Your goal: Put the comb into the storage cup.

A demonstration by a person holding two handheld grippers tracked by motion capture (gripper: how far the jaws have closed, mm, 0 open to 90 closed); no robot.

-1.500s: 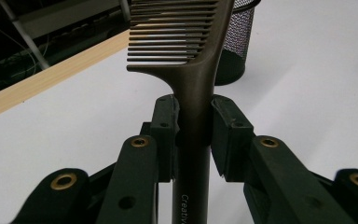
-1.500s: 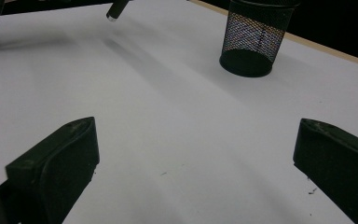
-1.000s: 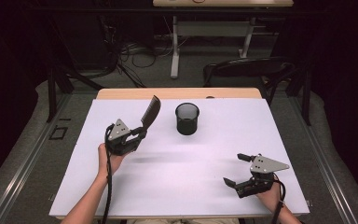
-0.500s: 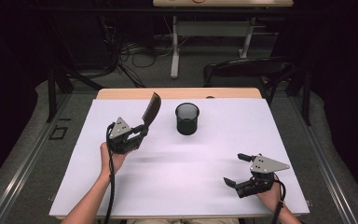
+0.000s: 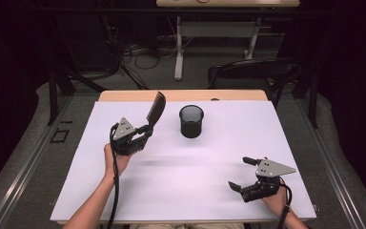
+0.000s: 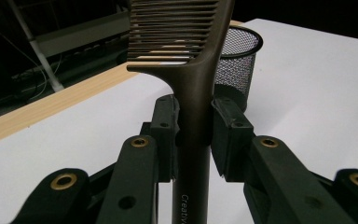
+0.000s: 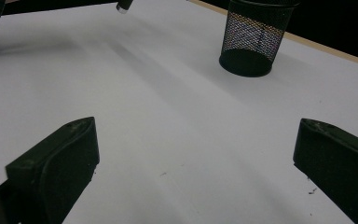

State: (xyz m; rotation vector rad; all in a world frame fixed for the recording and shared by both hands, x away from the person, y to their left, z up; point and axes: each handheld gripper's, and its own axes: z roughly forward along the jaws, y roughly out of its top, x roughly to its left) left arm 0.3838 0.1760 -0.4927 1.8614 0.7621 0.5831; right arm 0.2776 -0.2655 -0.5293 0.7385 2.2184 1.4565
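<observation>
While the left gripper (image 5: 145,130) clamps one comb (image 5: 156,109), one mesh cup (image 5: 191,121), right gripper (image 5: 240,172) gaping empty.

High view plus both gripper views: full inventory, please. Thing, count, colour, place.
Brown plastic wide-tooth comb: 1, dark brown, handle clamped in the left hand-held gripper, teeth end raised.
Black wire-mesh cup: 1, black, upright on the white sheet, right of the comb.
White sheet: 1, white, covers most of the table.
Wooden table: 1, light wood, bare strip along the far edge.
Dark chair: 1, black, behind the table.
Left hand-held gripper: 1, black, shut on the comb.
Right hand-held gripper: 1, black, open, near right of the sheet.
</observation>
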